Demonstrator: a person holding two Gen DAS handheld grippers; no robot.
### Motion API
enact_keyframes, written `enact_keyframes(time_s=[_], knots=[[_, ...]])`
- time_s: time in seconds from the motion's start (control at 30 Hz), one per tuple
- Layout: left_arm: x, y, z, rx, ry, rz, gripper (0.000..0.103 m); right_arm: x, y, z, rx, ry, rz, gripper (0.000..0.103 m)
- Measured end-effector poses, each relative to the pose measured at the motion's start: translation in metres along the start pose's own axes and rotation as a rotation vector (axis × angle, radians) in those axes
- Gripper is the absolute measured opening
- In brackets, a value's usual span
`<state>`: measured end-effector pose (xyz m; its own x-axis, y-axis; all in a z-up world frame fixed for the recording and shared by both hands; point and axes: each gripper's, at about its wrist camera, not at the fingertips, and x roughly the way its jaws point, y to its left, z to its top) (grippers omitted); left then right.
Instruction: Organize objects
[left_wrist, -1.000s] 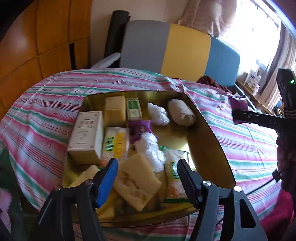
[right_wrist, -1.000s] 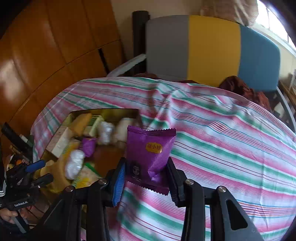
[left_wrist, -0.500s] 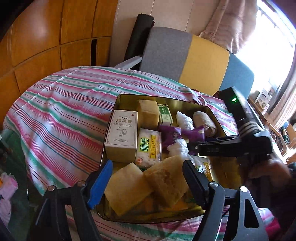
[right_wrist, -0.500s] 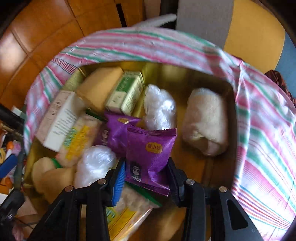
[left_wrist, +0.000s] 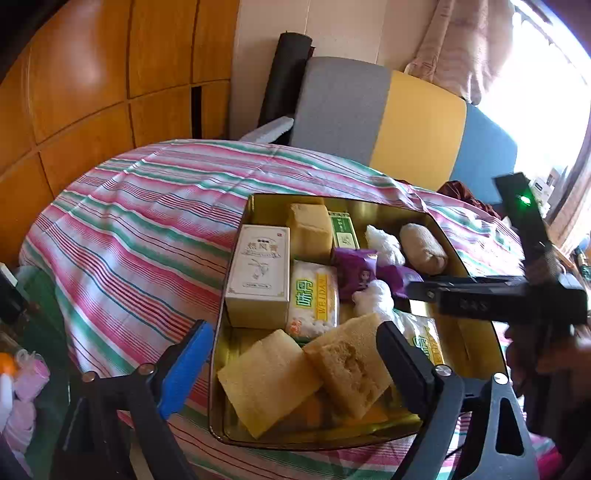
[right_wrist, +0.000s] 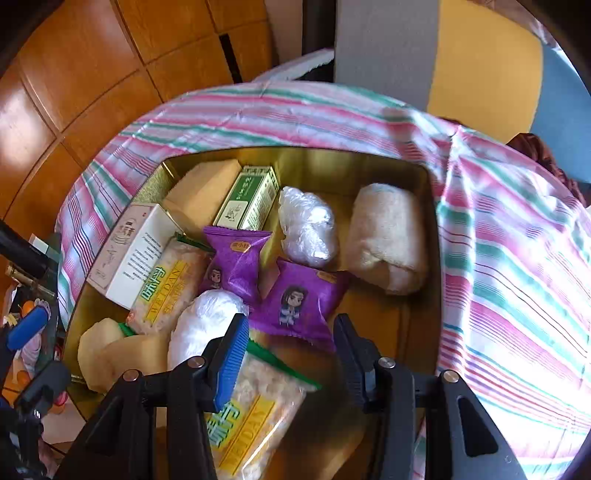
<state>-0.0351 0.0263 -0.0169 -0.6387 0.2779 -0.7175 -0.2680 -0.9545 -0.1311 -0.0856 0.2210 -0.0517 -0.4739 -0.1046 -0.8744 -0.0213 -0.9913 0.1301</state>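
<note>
Currently the right gripper (right_wrist: 290, 343) hangs over the gold tin (right_wrist: 434, 236), angled steeply down, with its jaws opening. A purple snack packet (right_wrist: 299, 304) lies flat on the tin floor directly ahead of the fingertips, between their lines but with neither pad pressing it; it appears released. Its long axis runs roughly across the jaw gap, tilted toward the tin's far right corner. A second purple packet (right_wrist: 236, 258) lies just beside it, toward the far left, partly over a WEIDAN bag (right_wrist: 168, 291).

The left gripper (left_wrist: 291, 350) sits at the tin's near edge, jaws opening wide and holding nothing. Two sponge cake slabs (left_wrist: 351, 365) lie between and ahead of its fingers, at the near edge of the tin.

Judgement: the deposit is nearly complete. The right gripper must lift straight back along its own axis; a sideways exit risks dragging the packet. The left hand is nearer the cakes and the white box (left_wrist: 258, 269).
</note>
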Motion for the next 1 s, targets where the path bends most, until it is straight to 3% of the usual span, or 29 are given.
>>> enact_keyframes(time_s=[0.13,0.33,0.53,0.83,1.0], knots=[[-0.003,-0.003,0.001,0.008,-0.017,0.03,0.093,-0.024,-0.006,-0.015,0.01,-0.061,-0.039,0.048],[-0.011,-0.01,0.001,0.029,-0.042,0.064,0.103,-0.057,-0.012,-0.037,0.042,-0.164,-0.12,0.049],[-0.018,-0.02,-0.002,0.057,-0.066,0.113,0.103,-0.088,-0.013,-0.063,0.089,-0.259,-0.213,0.053],[-0.035,-0.029,-0.005,0.062,-0.117,0.123,0.103,-0.117,-0.016,-0.086,0.161,-0.35,-0.275,0.054],[-0.041,-0.034,-0.007,0.082,-0.139,0.141,0.103,-0.119,-0.017,-0.087,0.175,-0.356,-0.282,0.054]])
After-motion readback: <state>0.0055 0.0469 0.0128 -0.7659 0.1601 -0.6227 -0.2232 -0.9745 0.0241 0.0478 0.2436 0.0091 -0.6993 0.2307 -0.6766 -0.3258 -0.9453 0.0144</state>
